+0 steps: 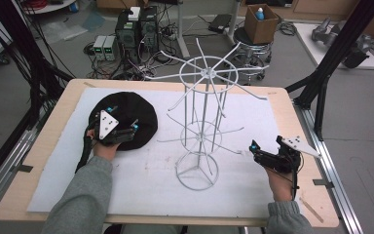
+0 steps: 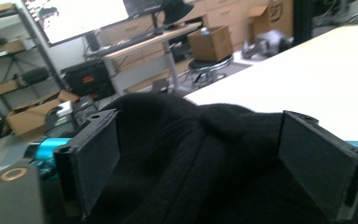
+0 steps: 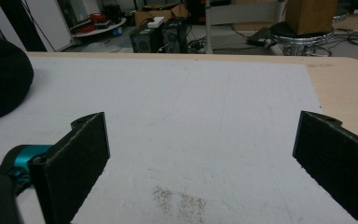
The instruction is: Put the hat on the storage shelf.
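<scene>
I have the left gripper (image 1: 135, 127) at centre left of the high view, over the black knit hat (image 1: 136, 109) on the white mat (image 1: 253, 112). Its fingers (image 2: 93, 158) stand wide, the hat's fabric bulging between them without being pinched. My right gripper (image 1: 254, 147) rests at lower right on the counter (image 1: 297, 122), fingers (image 3: 74, 163) wide apart, beside the white wire rack (image 1: 202, 122).

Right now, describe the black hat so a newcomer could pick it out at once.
Start at the white mat covering the wooden table and find the tall white wire rack standing in its middle. To that rack's left, at the mat's far left part, lies the black hat, with the left gripper over its near edge. It is the only soft, dark, rounded thing on the mat.
</scene>
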A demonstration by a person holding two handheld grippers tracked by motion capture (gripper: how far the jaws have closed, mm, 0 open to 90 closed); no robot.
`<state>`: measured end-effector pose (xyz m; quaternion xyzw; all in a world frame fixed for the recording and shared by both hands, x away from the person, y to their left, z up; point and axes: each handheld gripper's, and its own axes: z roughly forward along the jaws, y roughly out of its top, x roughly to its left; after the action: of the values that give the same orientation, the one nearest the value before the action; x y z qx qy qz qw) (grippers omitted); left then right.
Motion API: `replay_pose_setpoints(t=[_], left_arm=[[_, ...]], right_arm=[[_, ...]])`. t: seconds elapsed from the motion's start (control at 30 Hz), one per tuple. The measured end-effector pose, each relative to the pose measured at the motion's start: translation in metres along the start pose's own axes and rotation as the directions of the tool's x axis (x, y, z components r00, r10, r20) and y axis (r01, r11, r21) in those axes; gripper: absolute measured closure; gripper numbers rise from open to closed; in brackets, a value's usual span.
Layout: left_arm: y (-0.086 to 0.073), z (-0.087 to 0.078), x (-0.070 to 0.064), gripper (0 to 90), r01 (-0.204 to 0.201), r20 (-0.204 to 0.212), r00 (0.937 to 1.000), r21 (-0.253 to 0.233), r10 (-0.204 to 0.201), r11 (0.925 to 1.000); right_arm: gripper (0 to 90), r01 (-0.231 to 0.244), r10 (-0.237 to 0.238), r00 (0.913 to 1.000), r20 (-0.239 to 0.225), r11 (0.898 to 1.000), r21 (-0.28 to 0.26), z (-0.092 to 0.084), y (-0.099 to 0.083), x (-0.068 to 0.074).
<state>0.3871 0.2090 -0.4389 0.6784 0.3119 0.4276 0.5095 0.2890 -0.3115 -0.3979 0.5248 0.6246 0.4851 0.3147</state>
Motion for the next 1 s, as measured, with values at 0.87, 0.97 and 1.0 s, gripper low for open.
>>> replay_pose_setpoints(t=[0.87, 0.97, 1.0], left_arm=[[-0.0035, 0.0038, -0.0003, 31.5, 0.046, 0.024, 0.9986, 0.056, -0.048, 0.9973], [-0.0032, 0.0032, 0.0003, 31.4, 0.049, 0.029, 0.9983, 0.058, -0.051, 0.9971], [-0.0033, 0.0035, -0.0001, 31.4, 0.048, 0.029, 0.9984, 0.056, -0.049, 0.9973]], right_arm=[[2.7, -0.028, 0.028, 0.9996, 0.009, 1.000, -0.007, -0.0015, -0.0002, -0.0021], [2.7, -0.031, 0.031, 0.9995, 0.009, 0.999, -0.013, -0.0016, -0.0004, -0.0035], [2.8, -0.034, 0.034, 0.9994, 0.010, 0.999, -0.015, -0.0016, -0.0006, -0.0034]])
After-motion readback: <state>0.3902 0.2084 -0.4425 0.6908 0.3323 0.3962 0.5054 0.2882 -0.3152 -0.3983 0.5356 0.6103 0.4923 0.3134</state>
